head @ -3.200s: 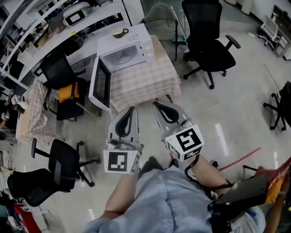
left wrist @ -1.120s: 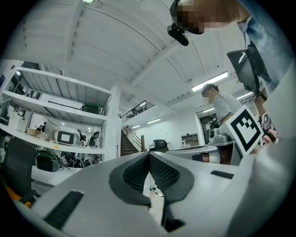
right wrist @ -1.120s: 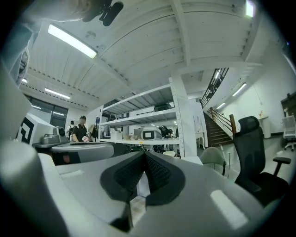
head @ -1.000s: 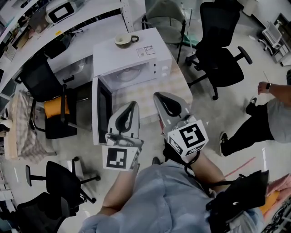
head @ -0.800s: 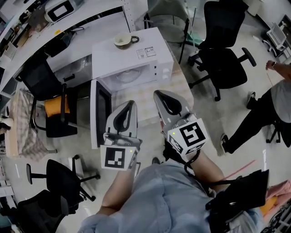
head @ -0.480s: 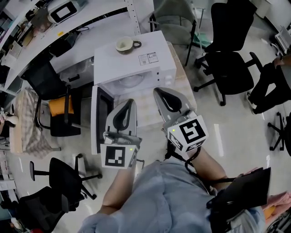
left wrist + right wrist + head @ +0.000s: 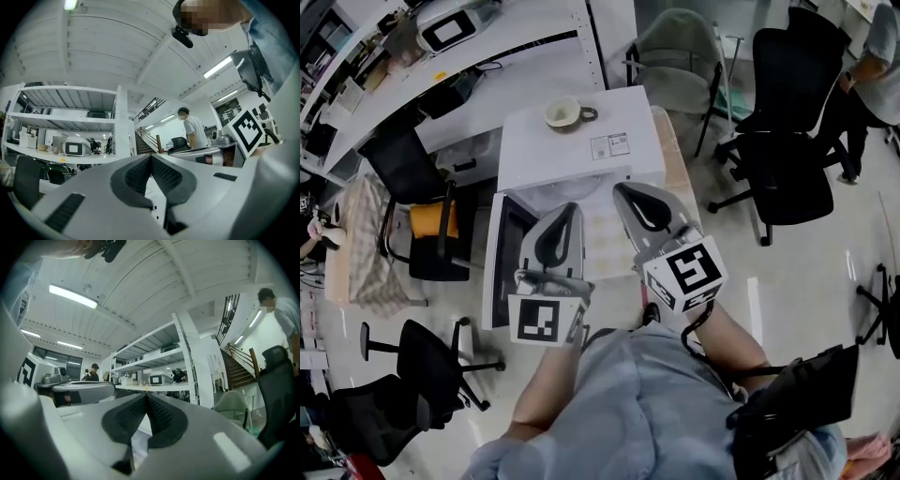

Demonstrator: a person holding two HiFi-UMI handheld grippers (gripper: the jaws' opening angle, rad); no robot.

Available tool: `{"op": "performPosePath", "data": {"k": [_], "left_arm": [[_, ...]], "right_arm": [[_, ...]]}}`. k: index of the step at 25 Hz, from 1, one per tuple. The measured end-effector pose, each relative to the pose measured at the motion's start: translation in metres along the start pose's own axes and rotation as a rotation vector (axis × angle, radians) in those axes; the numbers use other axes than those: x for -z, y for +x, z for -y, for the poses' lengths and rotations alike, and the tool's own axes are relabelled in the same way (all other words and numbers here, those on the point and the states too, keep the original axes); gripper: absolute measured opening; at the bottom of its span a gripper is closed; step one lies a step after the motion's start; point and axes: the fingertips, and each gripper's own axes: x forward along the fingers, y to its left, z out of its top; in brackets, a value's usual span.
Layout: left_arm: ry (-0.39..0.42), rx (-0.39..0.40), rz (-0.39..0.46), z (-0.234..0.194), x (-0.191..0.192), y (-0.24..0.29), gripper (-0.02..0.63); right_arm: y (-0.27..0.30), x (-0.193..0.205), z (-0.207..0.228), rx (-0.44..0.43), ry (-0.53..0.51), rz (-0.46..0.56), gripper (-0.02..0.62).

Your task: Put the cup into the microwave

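A pale cup (image 7: 567, 113) with a dark handle stands on top of the white microwave (image 7: 581, 150). The microwave's door (image 7: 500, 267) hangs open to the left. Both grippers point level toward the oven, side by side in front of its opening. The left gripper (image 7: 571, 209) is shut with nothing in it, and in the left gripper view its pads (image 7: 151, 158) meet. My right gripper (image 7: 620, 189) is also shut and empty, its pads (image 7: 146, 398) pressed together in the right gripper view. Neither touches the cup.
The microwave sits on a small table with a checked cloth (image 7: 667, 155). Black office chairs (image 7: 792, 94) and a grey chair (image 7: 675, 47) stand to the right and behind. A black chair with an orange item (image 7: 427, 202) stands left, beside a long white bench (image 7: 525, 52).
The person has walked toward the microwave, so it now lies right under the gripper tips. Both grippers stayed shut and side by side. A bystander at the right has moved off.
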Motion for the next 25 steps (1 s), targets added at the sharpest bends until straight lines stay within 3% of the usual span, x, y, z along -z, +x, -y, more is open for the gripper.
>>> {"op": "performPosePath", "data": {"k": [9, 25], "left_arm": [[0.014, -0.048, -0.009, -0.010, 0.004, 0.015, 0.005], [-0.047, -0.041, -0.005, -0.069, 0.031, 0.076, 0.005]], "right_arm": [[0.017, 0.002, 0.016, -0.039, 0.017, 0.007, 0.002], [0.089, 0.021, 0.055, -0.028, -0.016, -0.055, 0.002]]}}
